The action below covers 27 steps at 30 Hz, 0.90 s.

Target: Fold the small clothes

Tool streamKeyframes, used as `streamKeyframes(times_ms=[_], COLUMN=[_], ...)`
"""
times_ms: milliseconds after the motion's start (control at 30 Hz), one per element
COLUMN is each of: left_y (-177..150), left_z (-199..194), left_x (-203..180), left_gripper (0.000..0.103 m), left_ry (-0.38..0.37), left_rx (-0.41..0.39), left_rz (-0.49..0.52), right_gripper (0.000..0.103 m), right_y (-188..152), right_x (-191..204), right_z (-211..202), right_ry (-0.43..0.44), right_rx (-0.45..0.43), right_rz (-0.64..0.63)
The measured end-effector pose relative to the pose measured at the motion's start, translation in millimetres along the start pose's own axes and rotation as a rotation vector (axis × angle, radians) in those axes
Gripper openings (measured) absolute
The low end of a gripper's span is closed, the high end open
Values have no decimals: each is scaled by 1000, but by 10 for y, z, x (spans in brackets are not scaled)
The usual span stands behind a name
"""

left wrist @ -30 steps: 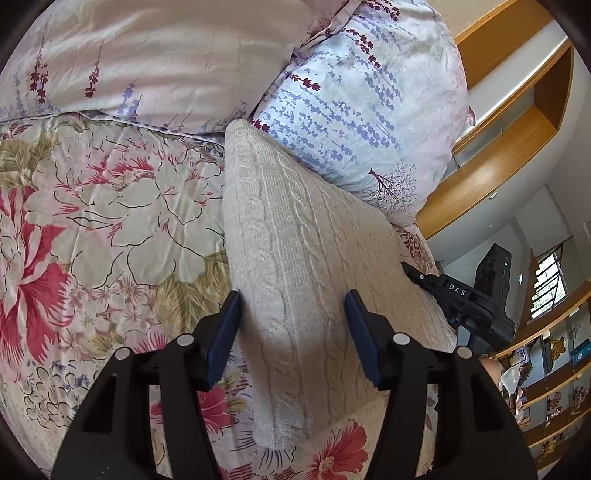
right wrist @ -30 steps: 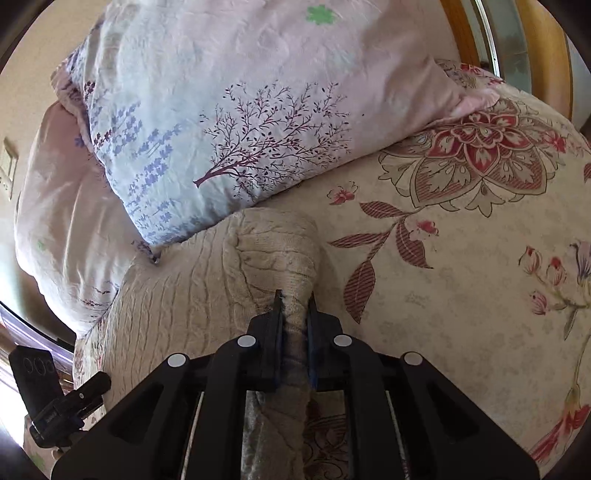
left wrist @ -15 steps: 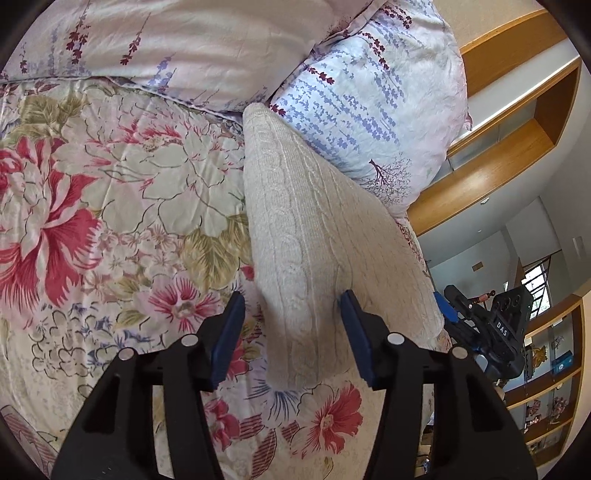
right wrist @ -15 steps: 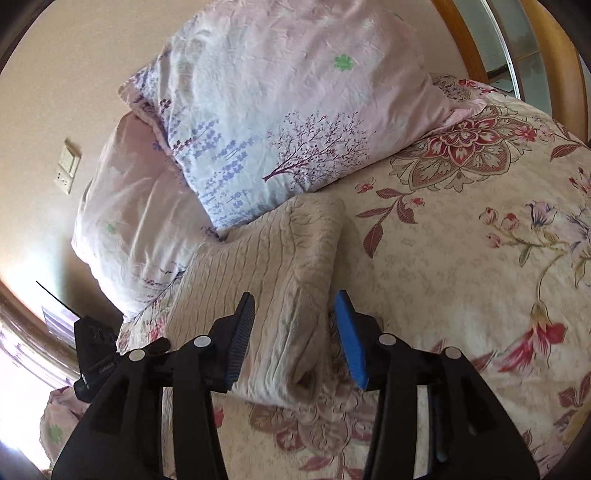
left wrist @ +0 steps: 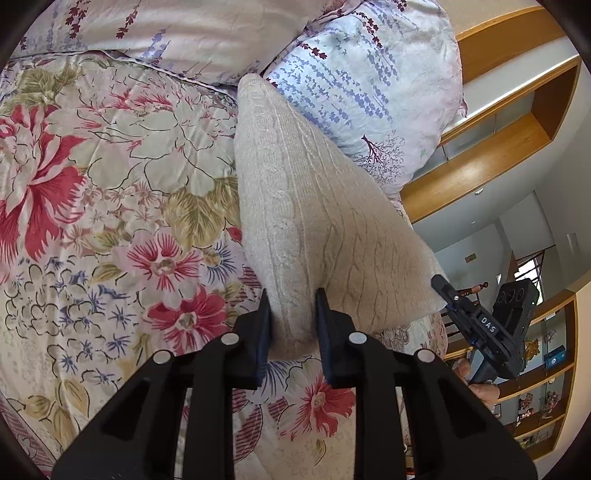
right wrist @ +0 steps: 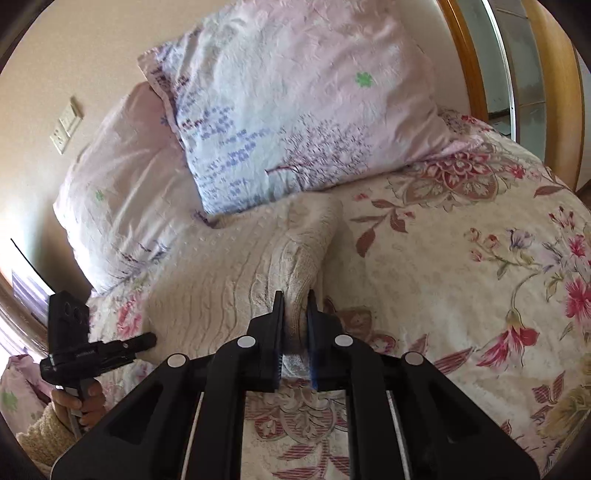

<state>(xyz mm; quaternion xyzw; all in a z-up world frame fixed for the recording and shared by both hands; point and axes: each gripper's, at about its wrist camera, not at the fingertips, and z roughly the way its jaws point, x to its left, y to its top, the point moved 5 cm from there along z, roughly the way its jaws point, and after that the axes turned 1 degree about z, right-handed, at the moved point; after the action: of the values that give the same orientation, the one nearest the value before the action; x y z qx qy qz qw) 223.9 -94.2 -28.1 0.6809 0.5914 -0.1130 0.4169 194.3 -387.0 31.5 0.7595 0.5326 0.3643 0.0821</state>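
A folded cream cable-knit sweater lies on the floral bedspread, its far end against the pillows. My left gripper is at the sweater's near corner. Its jaws are closing, with the knit pinched between the pads. In the right wrist view the same sweater shows a thick rolled fold on its right side. My right gripper is shut on the near end of that fold. Each gripper appears in the other's view: the right one at the sweater's right corner, the left one at its left edge.
Two lavender-print pillows lie against the head of the bed behind the sweater. Wooden shelving stands to the right. A wall switch is on the beige wall. Open bedspread stretches to the right.
My left gripper drew back to the sweater's near corner and closed on it. My right gripper let go of the fold, rose and pulled back, then shut on the fold again.
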Motion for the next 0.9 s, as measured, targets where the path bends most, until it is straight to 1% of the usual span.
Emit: streamKeyframes(times_ms=[67, 100, 167, 267, 300, 333, 367, 400, 433, 467, 500, 533, 567, 600, 633, 700, 800, 867, 900], left_y=[-9, -19, -26, -20, -12, -3, 7, 23, 41, 76, 126, 177, 235, 300, 361, 485, 610, 671, 691], left_z=[14, 25, 43, 81, 76, 69, 52, 28, -10, -50, -100, -146, -183, -203, -204, -150, -4, 93, 132], left_x=[18, 25, 38, 57, 57, 51, 50, 49, 57, 61, 68, 74, 73, 78, 85, 113, 149, 148, 141], left_gripper=[22, 22, 23, 30, 30, 32, 37, 42, 46, 54, 65, 70, 80, 86, 86, 88, 86, 85, 83], left_ry=[3, 7, 16, 22, 20, 15, 9, -6, -24, -41, -53, -65, -74, -79, -80, -61, -65, -57, -53], left_rx=[2, 3, 4, 15, 17, 21, 23, 22, 15, 2, -22, -48, -72, -90, -102, -102, -72, -53, -47], left_rz=[-1, 1, 4, -3, -4, -6, -12, -21, -29, -37, -45, -51, -55, -58, -63, -77, -108, -108, -104], right_gripper=[11, 11, 11, 12, 14, 25, 33, 51, 64, 68, 77, 85, 89, 91, 91, 91, 91, 91, 91], right_y=[-117, -167, -201, -183, -171, -150, -130, -92, -43, 14, 74, 135, 191, 243, 286, 346, 426, 448, 454], right_x=[-113, -159, -201, -199, -197, -201, -205, -223, -249, -271, -296, -317, -323, -320, -311, -309, -314, -307, -306], right_z=[148, 195, 216, 221, 206, 189, 167, 136, 97, 63, 36, 26, 41, 80, 144, 309, 543, 674, 726], right_ry=[-40, -42, -32, -20, -14, 3, 15, 27, 42, 62, 86, 115, 146, 175, 191, 175, 158, 169, 170], right_rx=[54, 70, 65, 81, 86, 90, 91, 84, 70, 54, 43, 40, 46, 63, 87, 139, 196, 233, 248], right_rz=[15, 29, 50, 48, 46, 54, 70, 90, 110, 129, 153, 179, 199, 213, 222, 230, 241, 251, 253])
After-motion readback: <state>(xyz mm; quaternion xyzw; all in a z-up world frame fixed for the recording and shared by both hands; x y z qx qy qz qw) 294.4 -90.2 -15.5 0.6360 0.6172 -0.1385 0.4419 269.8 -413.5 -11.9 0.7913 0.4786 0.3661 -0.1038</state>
